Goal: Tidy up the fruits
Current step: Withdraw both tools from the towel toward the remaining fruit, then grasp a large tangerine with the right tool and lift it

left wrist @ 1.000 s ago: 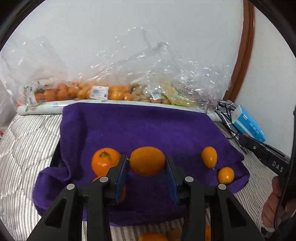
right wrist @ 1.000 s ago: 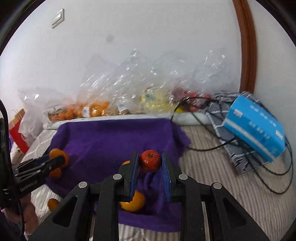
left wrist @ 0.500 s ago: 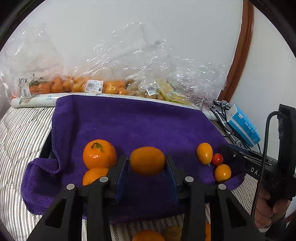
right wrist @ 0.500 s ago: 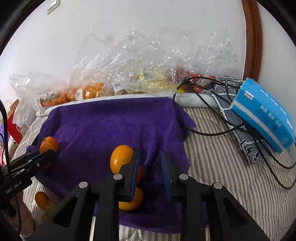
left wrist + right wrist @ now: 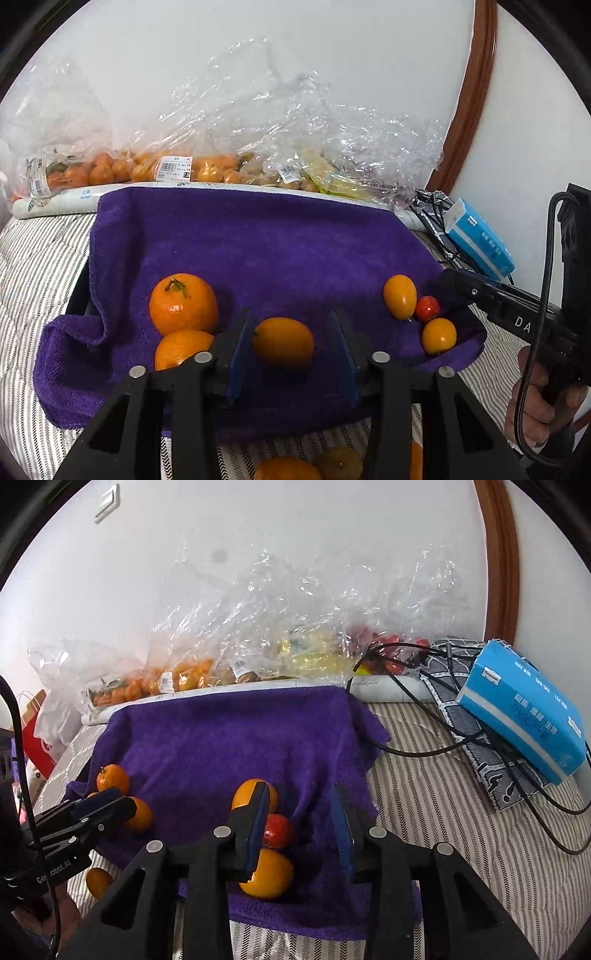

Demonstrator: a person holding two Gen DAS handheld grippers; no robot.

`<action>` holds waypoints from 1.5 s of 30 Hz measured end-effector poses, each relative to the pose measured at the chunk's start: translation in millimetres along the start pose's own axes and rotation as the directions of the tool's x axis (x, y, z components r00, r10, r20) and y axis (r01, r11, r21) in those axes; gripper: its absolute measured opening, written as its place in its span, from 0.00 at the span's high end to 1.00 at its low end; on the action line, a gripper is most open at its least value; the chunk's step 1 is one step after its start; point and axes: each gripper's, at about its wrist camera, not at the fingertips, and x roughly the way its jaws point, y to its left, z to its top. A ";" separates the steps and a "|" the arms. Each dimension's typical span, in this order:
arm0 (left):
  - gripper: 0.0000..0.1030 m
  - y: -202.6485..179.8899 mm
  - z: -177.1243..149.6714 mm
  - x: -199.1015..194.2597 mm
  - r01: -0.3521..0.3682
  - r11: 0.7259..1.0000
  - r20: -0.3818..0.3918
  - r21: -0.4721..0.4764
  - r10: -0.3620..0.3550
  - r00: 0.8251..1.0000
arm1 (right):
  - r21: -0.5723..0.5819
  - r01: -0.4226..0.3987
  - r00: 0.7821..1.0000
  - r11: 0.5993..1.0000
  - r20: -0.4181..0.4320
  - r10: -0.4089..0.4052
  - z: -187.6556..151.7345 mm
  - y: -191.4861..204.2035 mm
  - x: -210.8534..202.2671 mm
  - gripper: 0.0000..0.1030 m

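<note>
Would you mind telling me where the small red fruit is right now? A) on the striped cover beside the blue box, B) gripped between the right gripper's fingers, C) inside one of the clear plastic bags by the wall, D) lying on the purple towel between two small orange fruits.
D: the small red fruit lies on the purple towel between two small orange fruits, and the right gripper has let go of it.

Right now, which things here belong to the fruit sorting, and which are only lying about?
Job: purple towel; large orange; oval orange fruit; red fruit; bagged fruit.
Lying about: blue tissue pack; black cables; patterned cloth.
</note>
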 end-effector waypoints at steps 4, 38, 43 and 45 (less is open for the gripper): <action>0.51 1.8 1.4 -4.6 -0.011 1.000 0.020 -0.017 0.011 1.000 | -0.018 0.009 1.000 1.000 0.025 -0.008 -2.0 6.4 -4.5 0.63; 0.50 88.4 -61.4 -107.1 -0.116 0.979 0.047 -0.166 0.126 0.991 | -0.101 -0.070 0.981 0.992 -0.189 0.050 -91.7 119.2 -32.1 0.55; 0.50 90.5 -61.5 -109.2 -0.107 0.978 0.051 -0.181 0.118 0.992 | -0.087 -0.037 0.986 0.996 -0.167 0.022 -91.3 109.9 -38.3 0.58; 0.50 90.3 -61.4 -107.3 -0.096 0.978 0.039 -0.184 0.105 0.994 | -0.065 -0.032 0.986 0.997 -0.166 0.021 -91.4 102.0 -42.0 0.58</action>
